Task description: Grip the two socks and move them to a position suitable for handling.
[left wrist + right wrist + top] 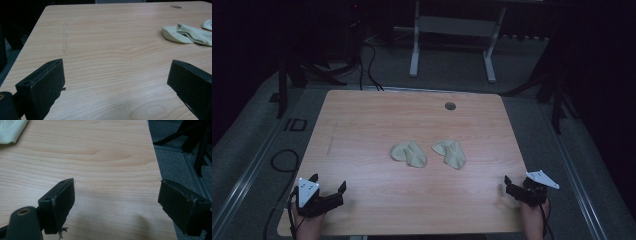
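Your left gripper sits near the front left corner of the light wooden desk, and its black jaws stand wide apart with nothing but bare wood between them. Your right gripper rests at the front right edge of the desk, its jaws just as wide and holding nothing; in the right gripper view one of those jaws hangs out past the desk edge over the grey floor. The two pale beige, crumpled fabric socks lie near the middle of the desk, side by side with a small gap between them, well apart from both grippers. A small round grey grommet sits near the far edge of the desk.
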`<state>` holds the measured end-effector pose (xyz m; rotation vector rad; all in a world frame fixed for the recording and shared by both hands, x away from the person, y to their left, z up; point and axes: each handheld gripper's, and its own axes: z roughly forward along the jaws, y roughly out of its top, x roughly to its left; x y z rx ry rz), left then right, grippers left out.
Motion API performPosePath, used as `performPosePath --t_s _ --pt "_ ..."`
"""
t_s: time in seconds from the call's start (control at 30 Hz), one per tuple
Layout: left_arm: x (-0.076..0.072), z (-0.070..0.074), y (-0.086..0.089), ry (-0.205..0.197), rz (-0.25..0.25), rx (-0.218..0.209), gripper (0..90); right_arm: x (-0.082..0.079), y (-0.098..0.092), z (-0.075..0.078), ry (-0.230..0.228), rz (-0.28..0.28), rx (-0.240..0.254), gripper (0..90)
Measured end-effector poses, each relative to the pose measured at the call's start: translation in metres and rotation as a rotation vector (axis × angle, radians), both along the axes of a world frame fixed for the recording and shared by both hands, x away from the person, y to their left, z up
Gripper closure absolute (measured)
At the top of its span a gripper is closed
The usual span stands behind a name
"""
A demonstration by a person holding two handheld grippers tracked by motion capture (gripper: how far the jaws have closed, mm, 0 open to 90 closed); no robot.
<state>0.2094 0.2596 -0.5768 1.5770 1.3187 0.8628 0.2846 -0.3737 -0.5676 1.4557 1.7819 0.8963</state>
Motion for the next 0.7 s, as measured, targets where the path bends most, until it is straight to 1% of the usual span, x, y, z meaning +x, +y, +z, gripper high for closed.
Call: performPosePath --t_s 0.1,0.13,0.17,0.2,0.23,0.3,0.33,0.43,0.5,0.57,0.6,0.7 --pt "0.0 0.0 0.0 0.0 -0.01 -0.036 1.2 0.0 0.0 0.0 0.01 0.002 0.001 14.7" --pt "0.0 0.0 0.0 0.0 -0.01 -0.036 1.2 0.0 0.0 0.0 0.01 0.002 0.001 14.7" --pt "0.0 0.001 0.0 0.003 -0.008 -0.052 1.2 -0.001 0.001 0.0 0.013 0.004 -0.002 14.7" --pt "0.0 0.002 -0.001 -0.006 -0.015 -0.055 1.2 -0.001 0.002 0.0 0.016 0.006 -0.002 14.6" --pt "0.0 0.002 -0.002 -0.007 -0.016 -0.05 1.2 -0.002 0.004 0.0 0.019 0.014 0.0 14.6" --pt "0.0 0.002 -0.004 -0.008 -0.025 -0.046 1.2 -0.002 0.006 0.001 0.017 0.019 -0.017 14.6" --pt "0.001 0.002 -0.005 -0.006 -0.024 -0.041 1.2 -0.002 0.006 0.003 0.016 0.024 -0.016 14.6" --pt "0.0 0.003 -0.006 0.001 -0.028 -0.034 1.2 -0.003 0.009 0.006 0.028 0.057 0.006 14.3" --pt "0.0 0.003 -0.006 0.005 -0.027 -0.033 1.3 -0.001 0.012 0.007 0.048 0.079 -0.011 13.9" --pt "0.001 0.003 -0.006 0.008 -0.027 -0.037 1.3 0.0 0.015 0.009 0.049 0.092 -0.034 13.9" --pt "0.001 0.003 -0.006 0.01 -0.028 -0.036 1.3 0.001 0.016 0.01 0.049 0.102 -0.038 13.9" --pt "0.001 0.002 -0.006 0.015 -0.022 -0.039 1.3 0.004 0.019 0.012 0.055 0.118 -0.017 13.8"
